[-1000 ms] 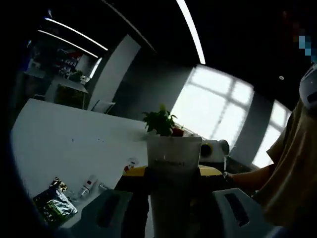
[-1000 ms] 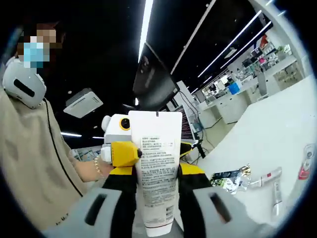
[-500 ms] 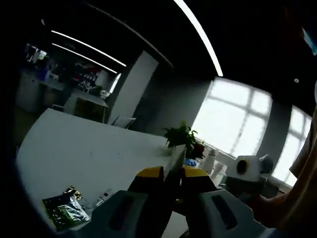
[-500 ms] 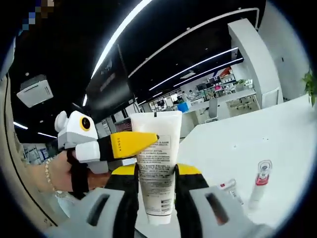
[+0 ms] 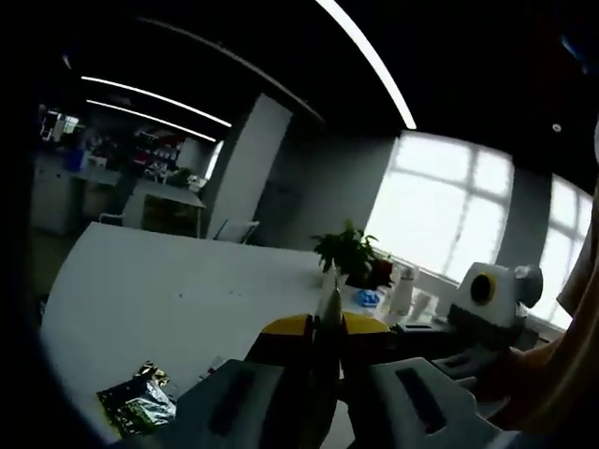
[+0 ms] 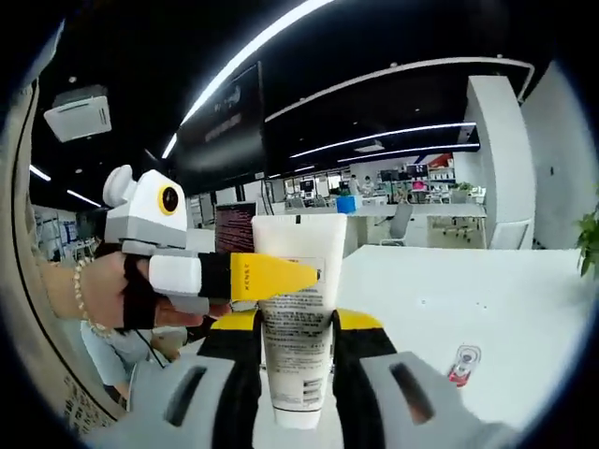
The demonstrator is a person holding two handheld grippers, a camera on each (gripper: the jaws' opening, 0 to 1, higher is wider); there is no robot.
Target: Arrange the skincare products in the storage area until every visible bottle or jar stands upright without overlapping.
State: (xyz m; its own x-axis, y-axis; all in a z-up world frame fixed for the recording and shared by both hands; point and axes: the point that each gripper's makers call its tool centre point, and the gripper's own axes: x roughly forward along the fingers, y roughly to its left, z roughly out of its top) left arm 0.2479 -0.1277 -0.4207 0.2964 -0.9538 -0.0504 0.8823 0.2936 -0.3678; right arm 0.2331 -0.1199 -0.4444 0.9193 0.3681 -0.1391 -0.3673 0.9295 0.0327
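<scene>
Since a second ago we have swung both hands round: our left gripper [image 5: 326, 327] now meets the white tube [image 6: 298, 327] edge-on, its yellow jaws pinched on the flat upper end, while our right gripper [image 6: 298, 327] clamps the tube's body upright. Below on the white table [image 5: 168, 290] lie a foil sachet [image 5: 138, 408] and a small red-capped bottle [image 6: 462, 363].

I'm seeing a smooth white plastic tube [image 6: 298, 327], satin sheen, small printed txt on its face. Left gripper [image 6: 304, 277]: yellow jaw tip looks matt plastic, body glossy white. Right gripper [image 6: 298, 327] jaws matt black w/ yellow caps. Crinkled foil sachet [image 5: 138, 404], shiny. Table [image 5: 178, 281] smooth, matt white.
</scene>
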